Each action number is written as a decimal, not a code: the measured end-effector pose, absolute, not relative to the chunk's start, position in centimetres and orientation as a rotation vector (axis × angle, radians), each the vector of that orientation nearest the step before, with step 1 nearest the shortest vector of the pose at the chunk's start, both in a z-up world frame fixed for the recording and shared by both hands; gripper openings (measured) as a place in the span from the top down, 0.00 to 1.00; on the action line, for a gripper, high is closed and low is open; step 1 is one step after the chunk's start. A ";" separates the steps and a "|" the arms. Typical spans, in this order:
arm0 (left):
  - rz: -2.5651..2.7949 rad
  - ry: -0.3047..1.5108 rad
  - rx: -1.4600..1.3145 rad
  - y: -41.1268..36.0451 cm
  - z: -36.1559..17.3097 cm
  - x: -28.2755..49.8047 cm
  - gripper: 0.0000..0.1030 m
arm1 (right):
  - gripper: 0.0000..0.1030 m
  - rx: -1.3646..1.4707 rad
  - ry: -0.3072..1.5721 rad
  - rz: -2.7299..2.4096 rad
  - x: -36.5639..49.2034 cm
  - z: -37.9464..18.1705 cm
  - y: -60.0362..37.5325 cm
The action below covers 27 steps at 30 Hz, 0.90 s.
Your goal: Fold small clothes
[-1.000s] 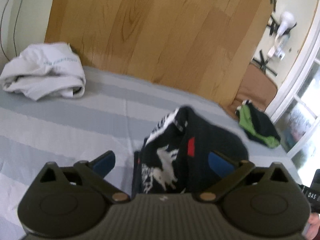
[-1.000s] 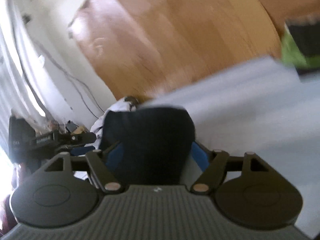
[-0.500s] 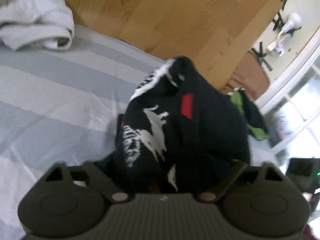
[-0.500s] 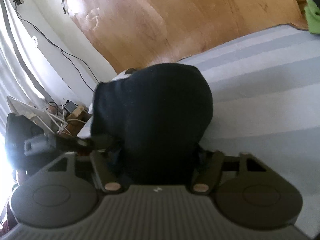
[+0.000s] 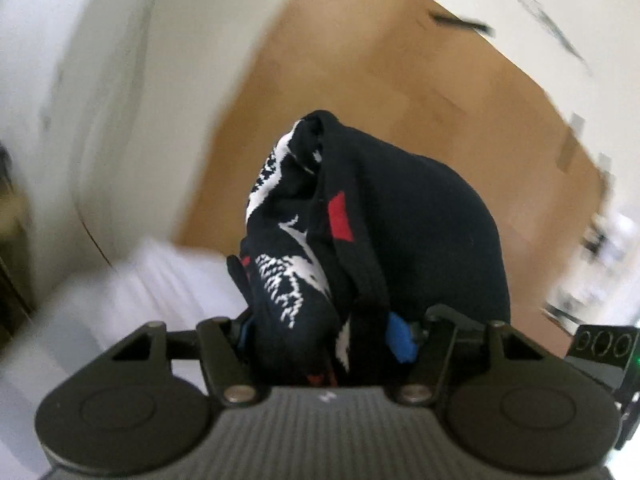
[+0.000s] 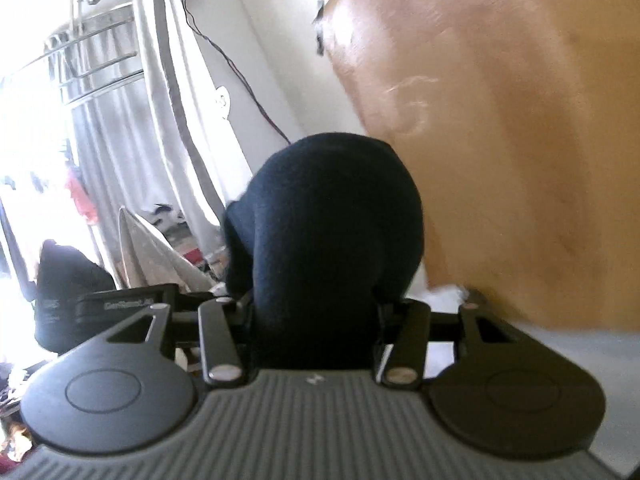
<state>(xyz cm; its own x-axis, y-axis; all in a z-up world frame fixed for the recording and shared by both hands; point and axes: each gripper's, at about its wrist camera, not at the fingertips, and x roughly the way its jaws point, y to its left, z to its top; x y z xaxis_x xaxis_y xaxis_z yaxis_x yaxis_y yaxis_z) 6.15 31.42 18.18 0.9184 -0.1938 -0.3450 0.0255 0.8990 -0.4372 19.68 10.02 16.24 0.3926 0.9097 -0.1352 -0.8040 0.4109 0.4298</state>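
While both claws are clamped on one dark garment, the scene is set out below, from the grip outward.

Left gripper (image 5: 326,330): closed on the black garment (image 5: 400,224); its patterned, white-and-red side is bunched between the jaws, and a blue pad (image 5: 400,338) is seen pressed against the cloth.

Right gripper (image 6: 316,320): closed on the plain dark side of the same garment (image 6: 332,216), which bulges up and forward from the jaws.

Garment position: held in the air between the two claws, directly ahead of each, touching both; no part is seen resting on the bed.

Long axis: judged to run from one claw to the other, though the cloth is too bunched for this to be told for certain.

Nearer hand: neither; both are already on it.

Carrying surface: the pale bed cover (image 6: 560,360) is seen low at the right edge of the right view, and blurred white at the lower left of the left view.

Edges: the wooden headboard (image 6: 520,140) rises close behind the garment.

Open room: judged to lie downward and toward the person; a lay-down onto the cover would be needed before a fold.
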 end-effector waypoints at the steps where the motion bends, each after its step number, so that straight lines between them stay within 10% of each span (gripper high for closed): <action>1: -0.074 0.390 -0.428 32.5 18.1 7.8 0.40 | 0.48 0.312 0.383 1.117 21.3 16.0 11.4; 11: 0.174 0.681 -0.527 37.5 4.8 21.4 0.27 | 0.35 0.227 0.731 0.913 34.5 3.0 19.8; 20: 0.231 0.387 -0.448 31.0 12.2 10.5 0.15 | 0.26 0.254 0.597 0.736 21.1 5.6 2.1; 27: -0.157 0.554 -0.293 13.0 7.4 6.8 0.14 | 0.26 0.263 0.471 0.367 7.2 4.9 -9.5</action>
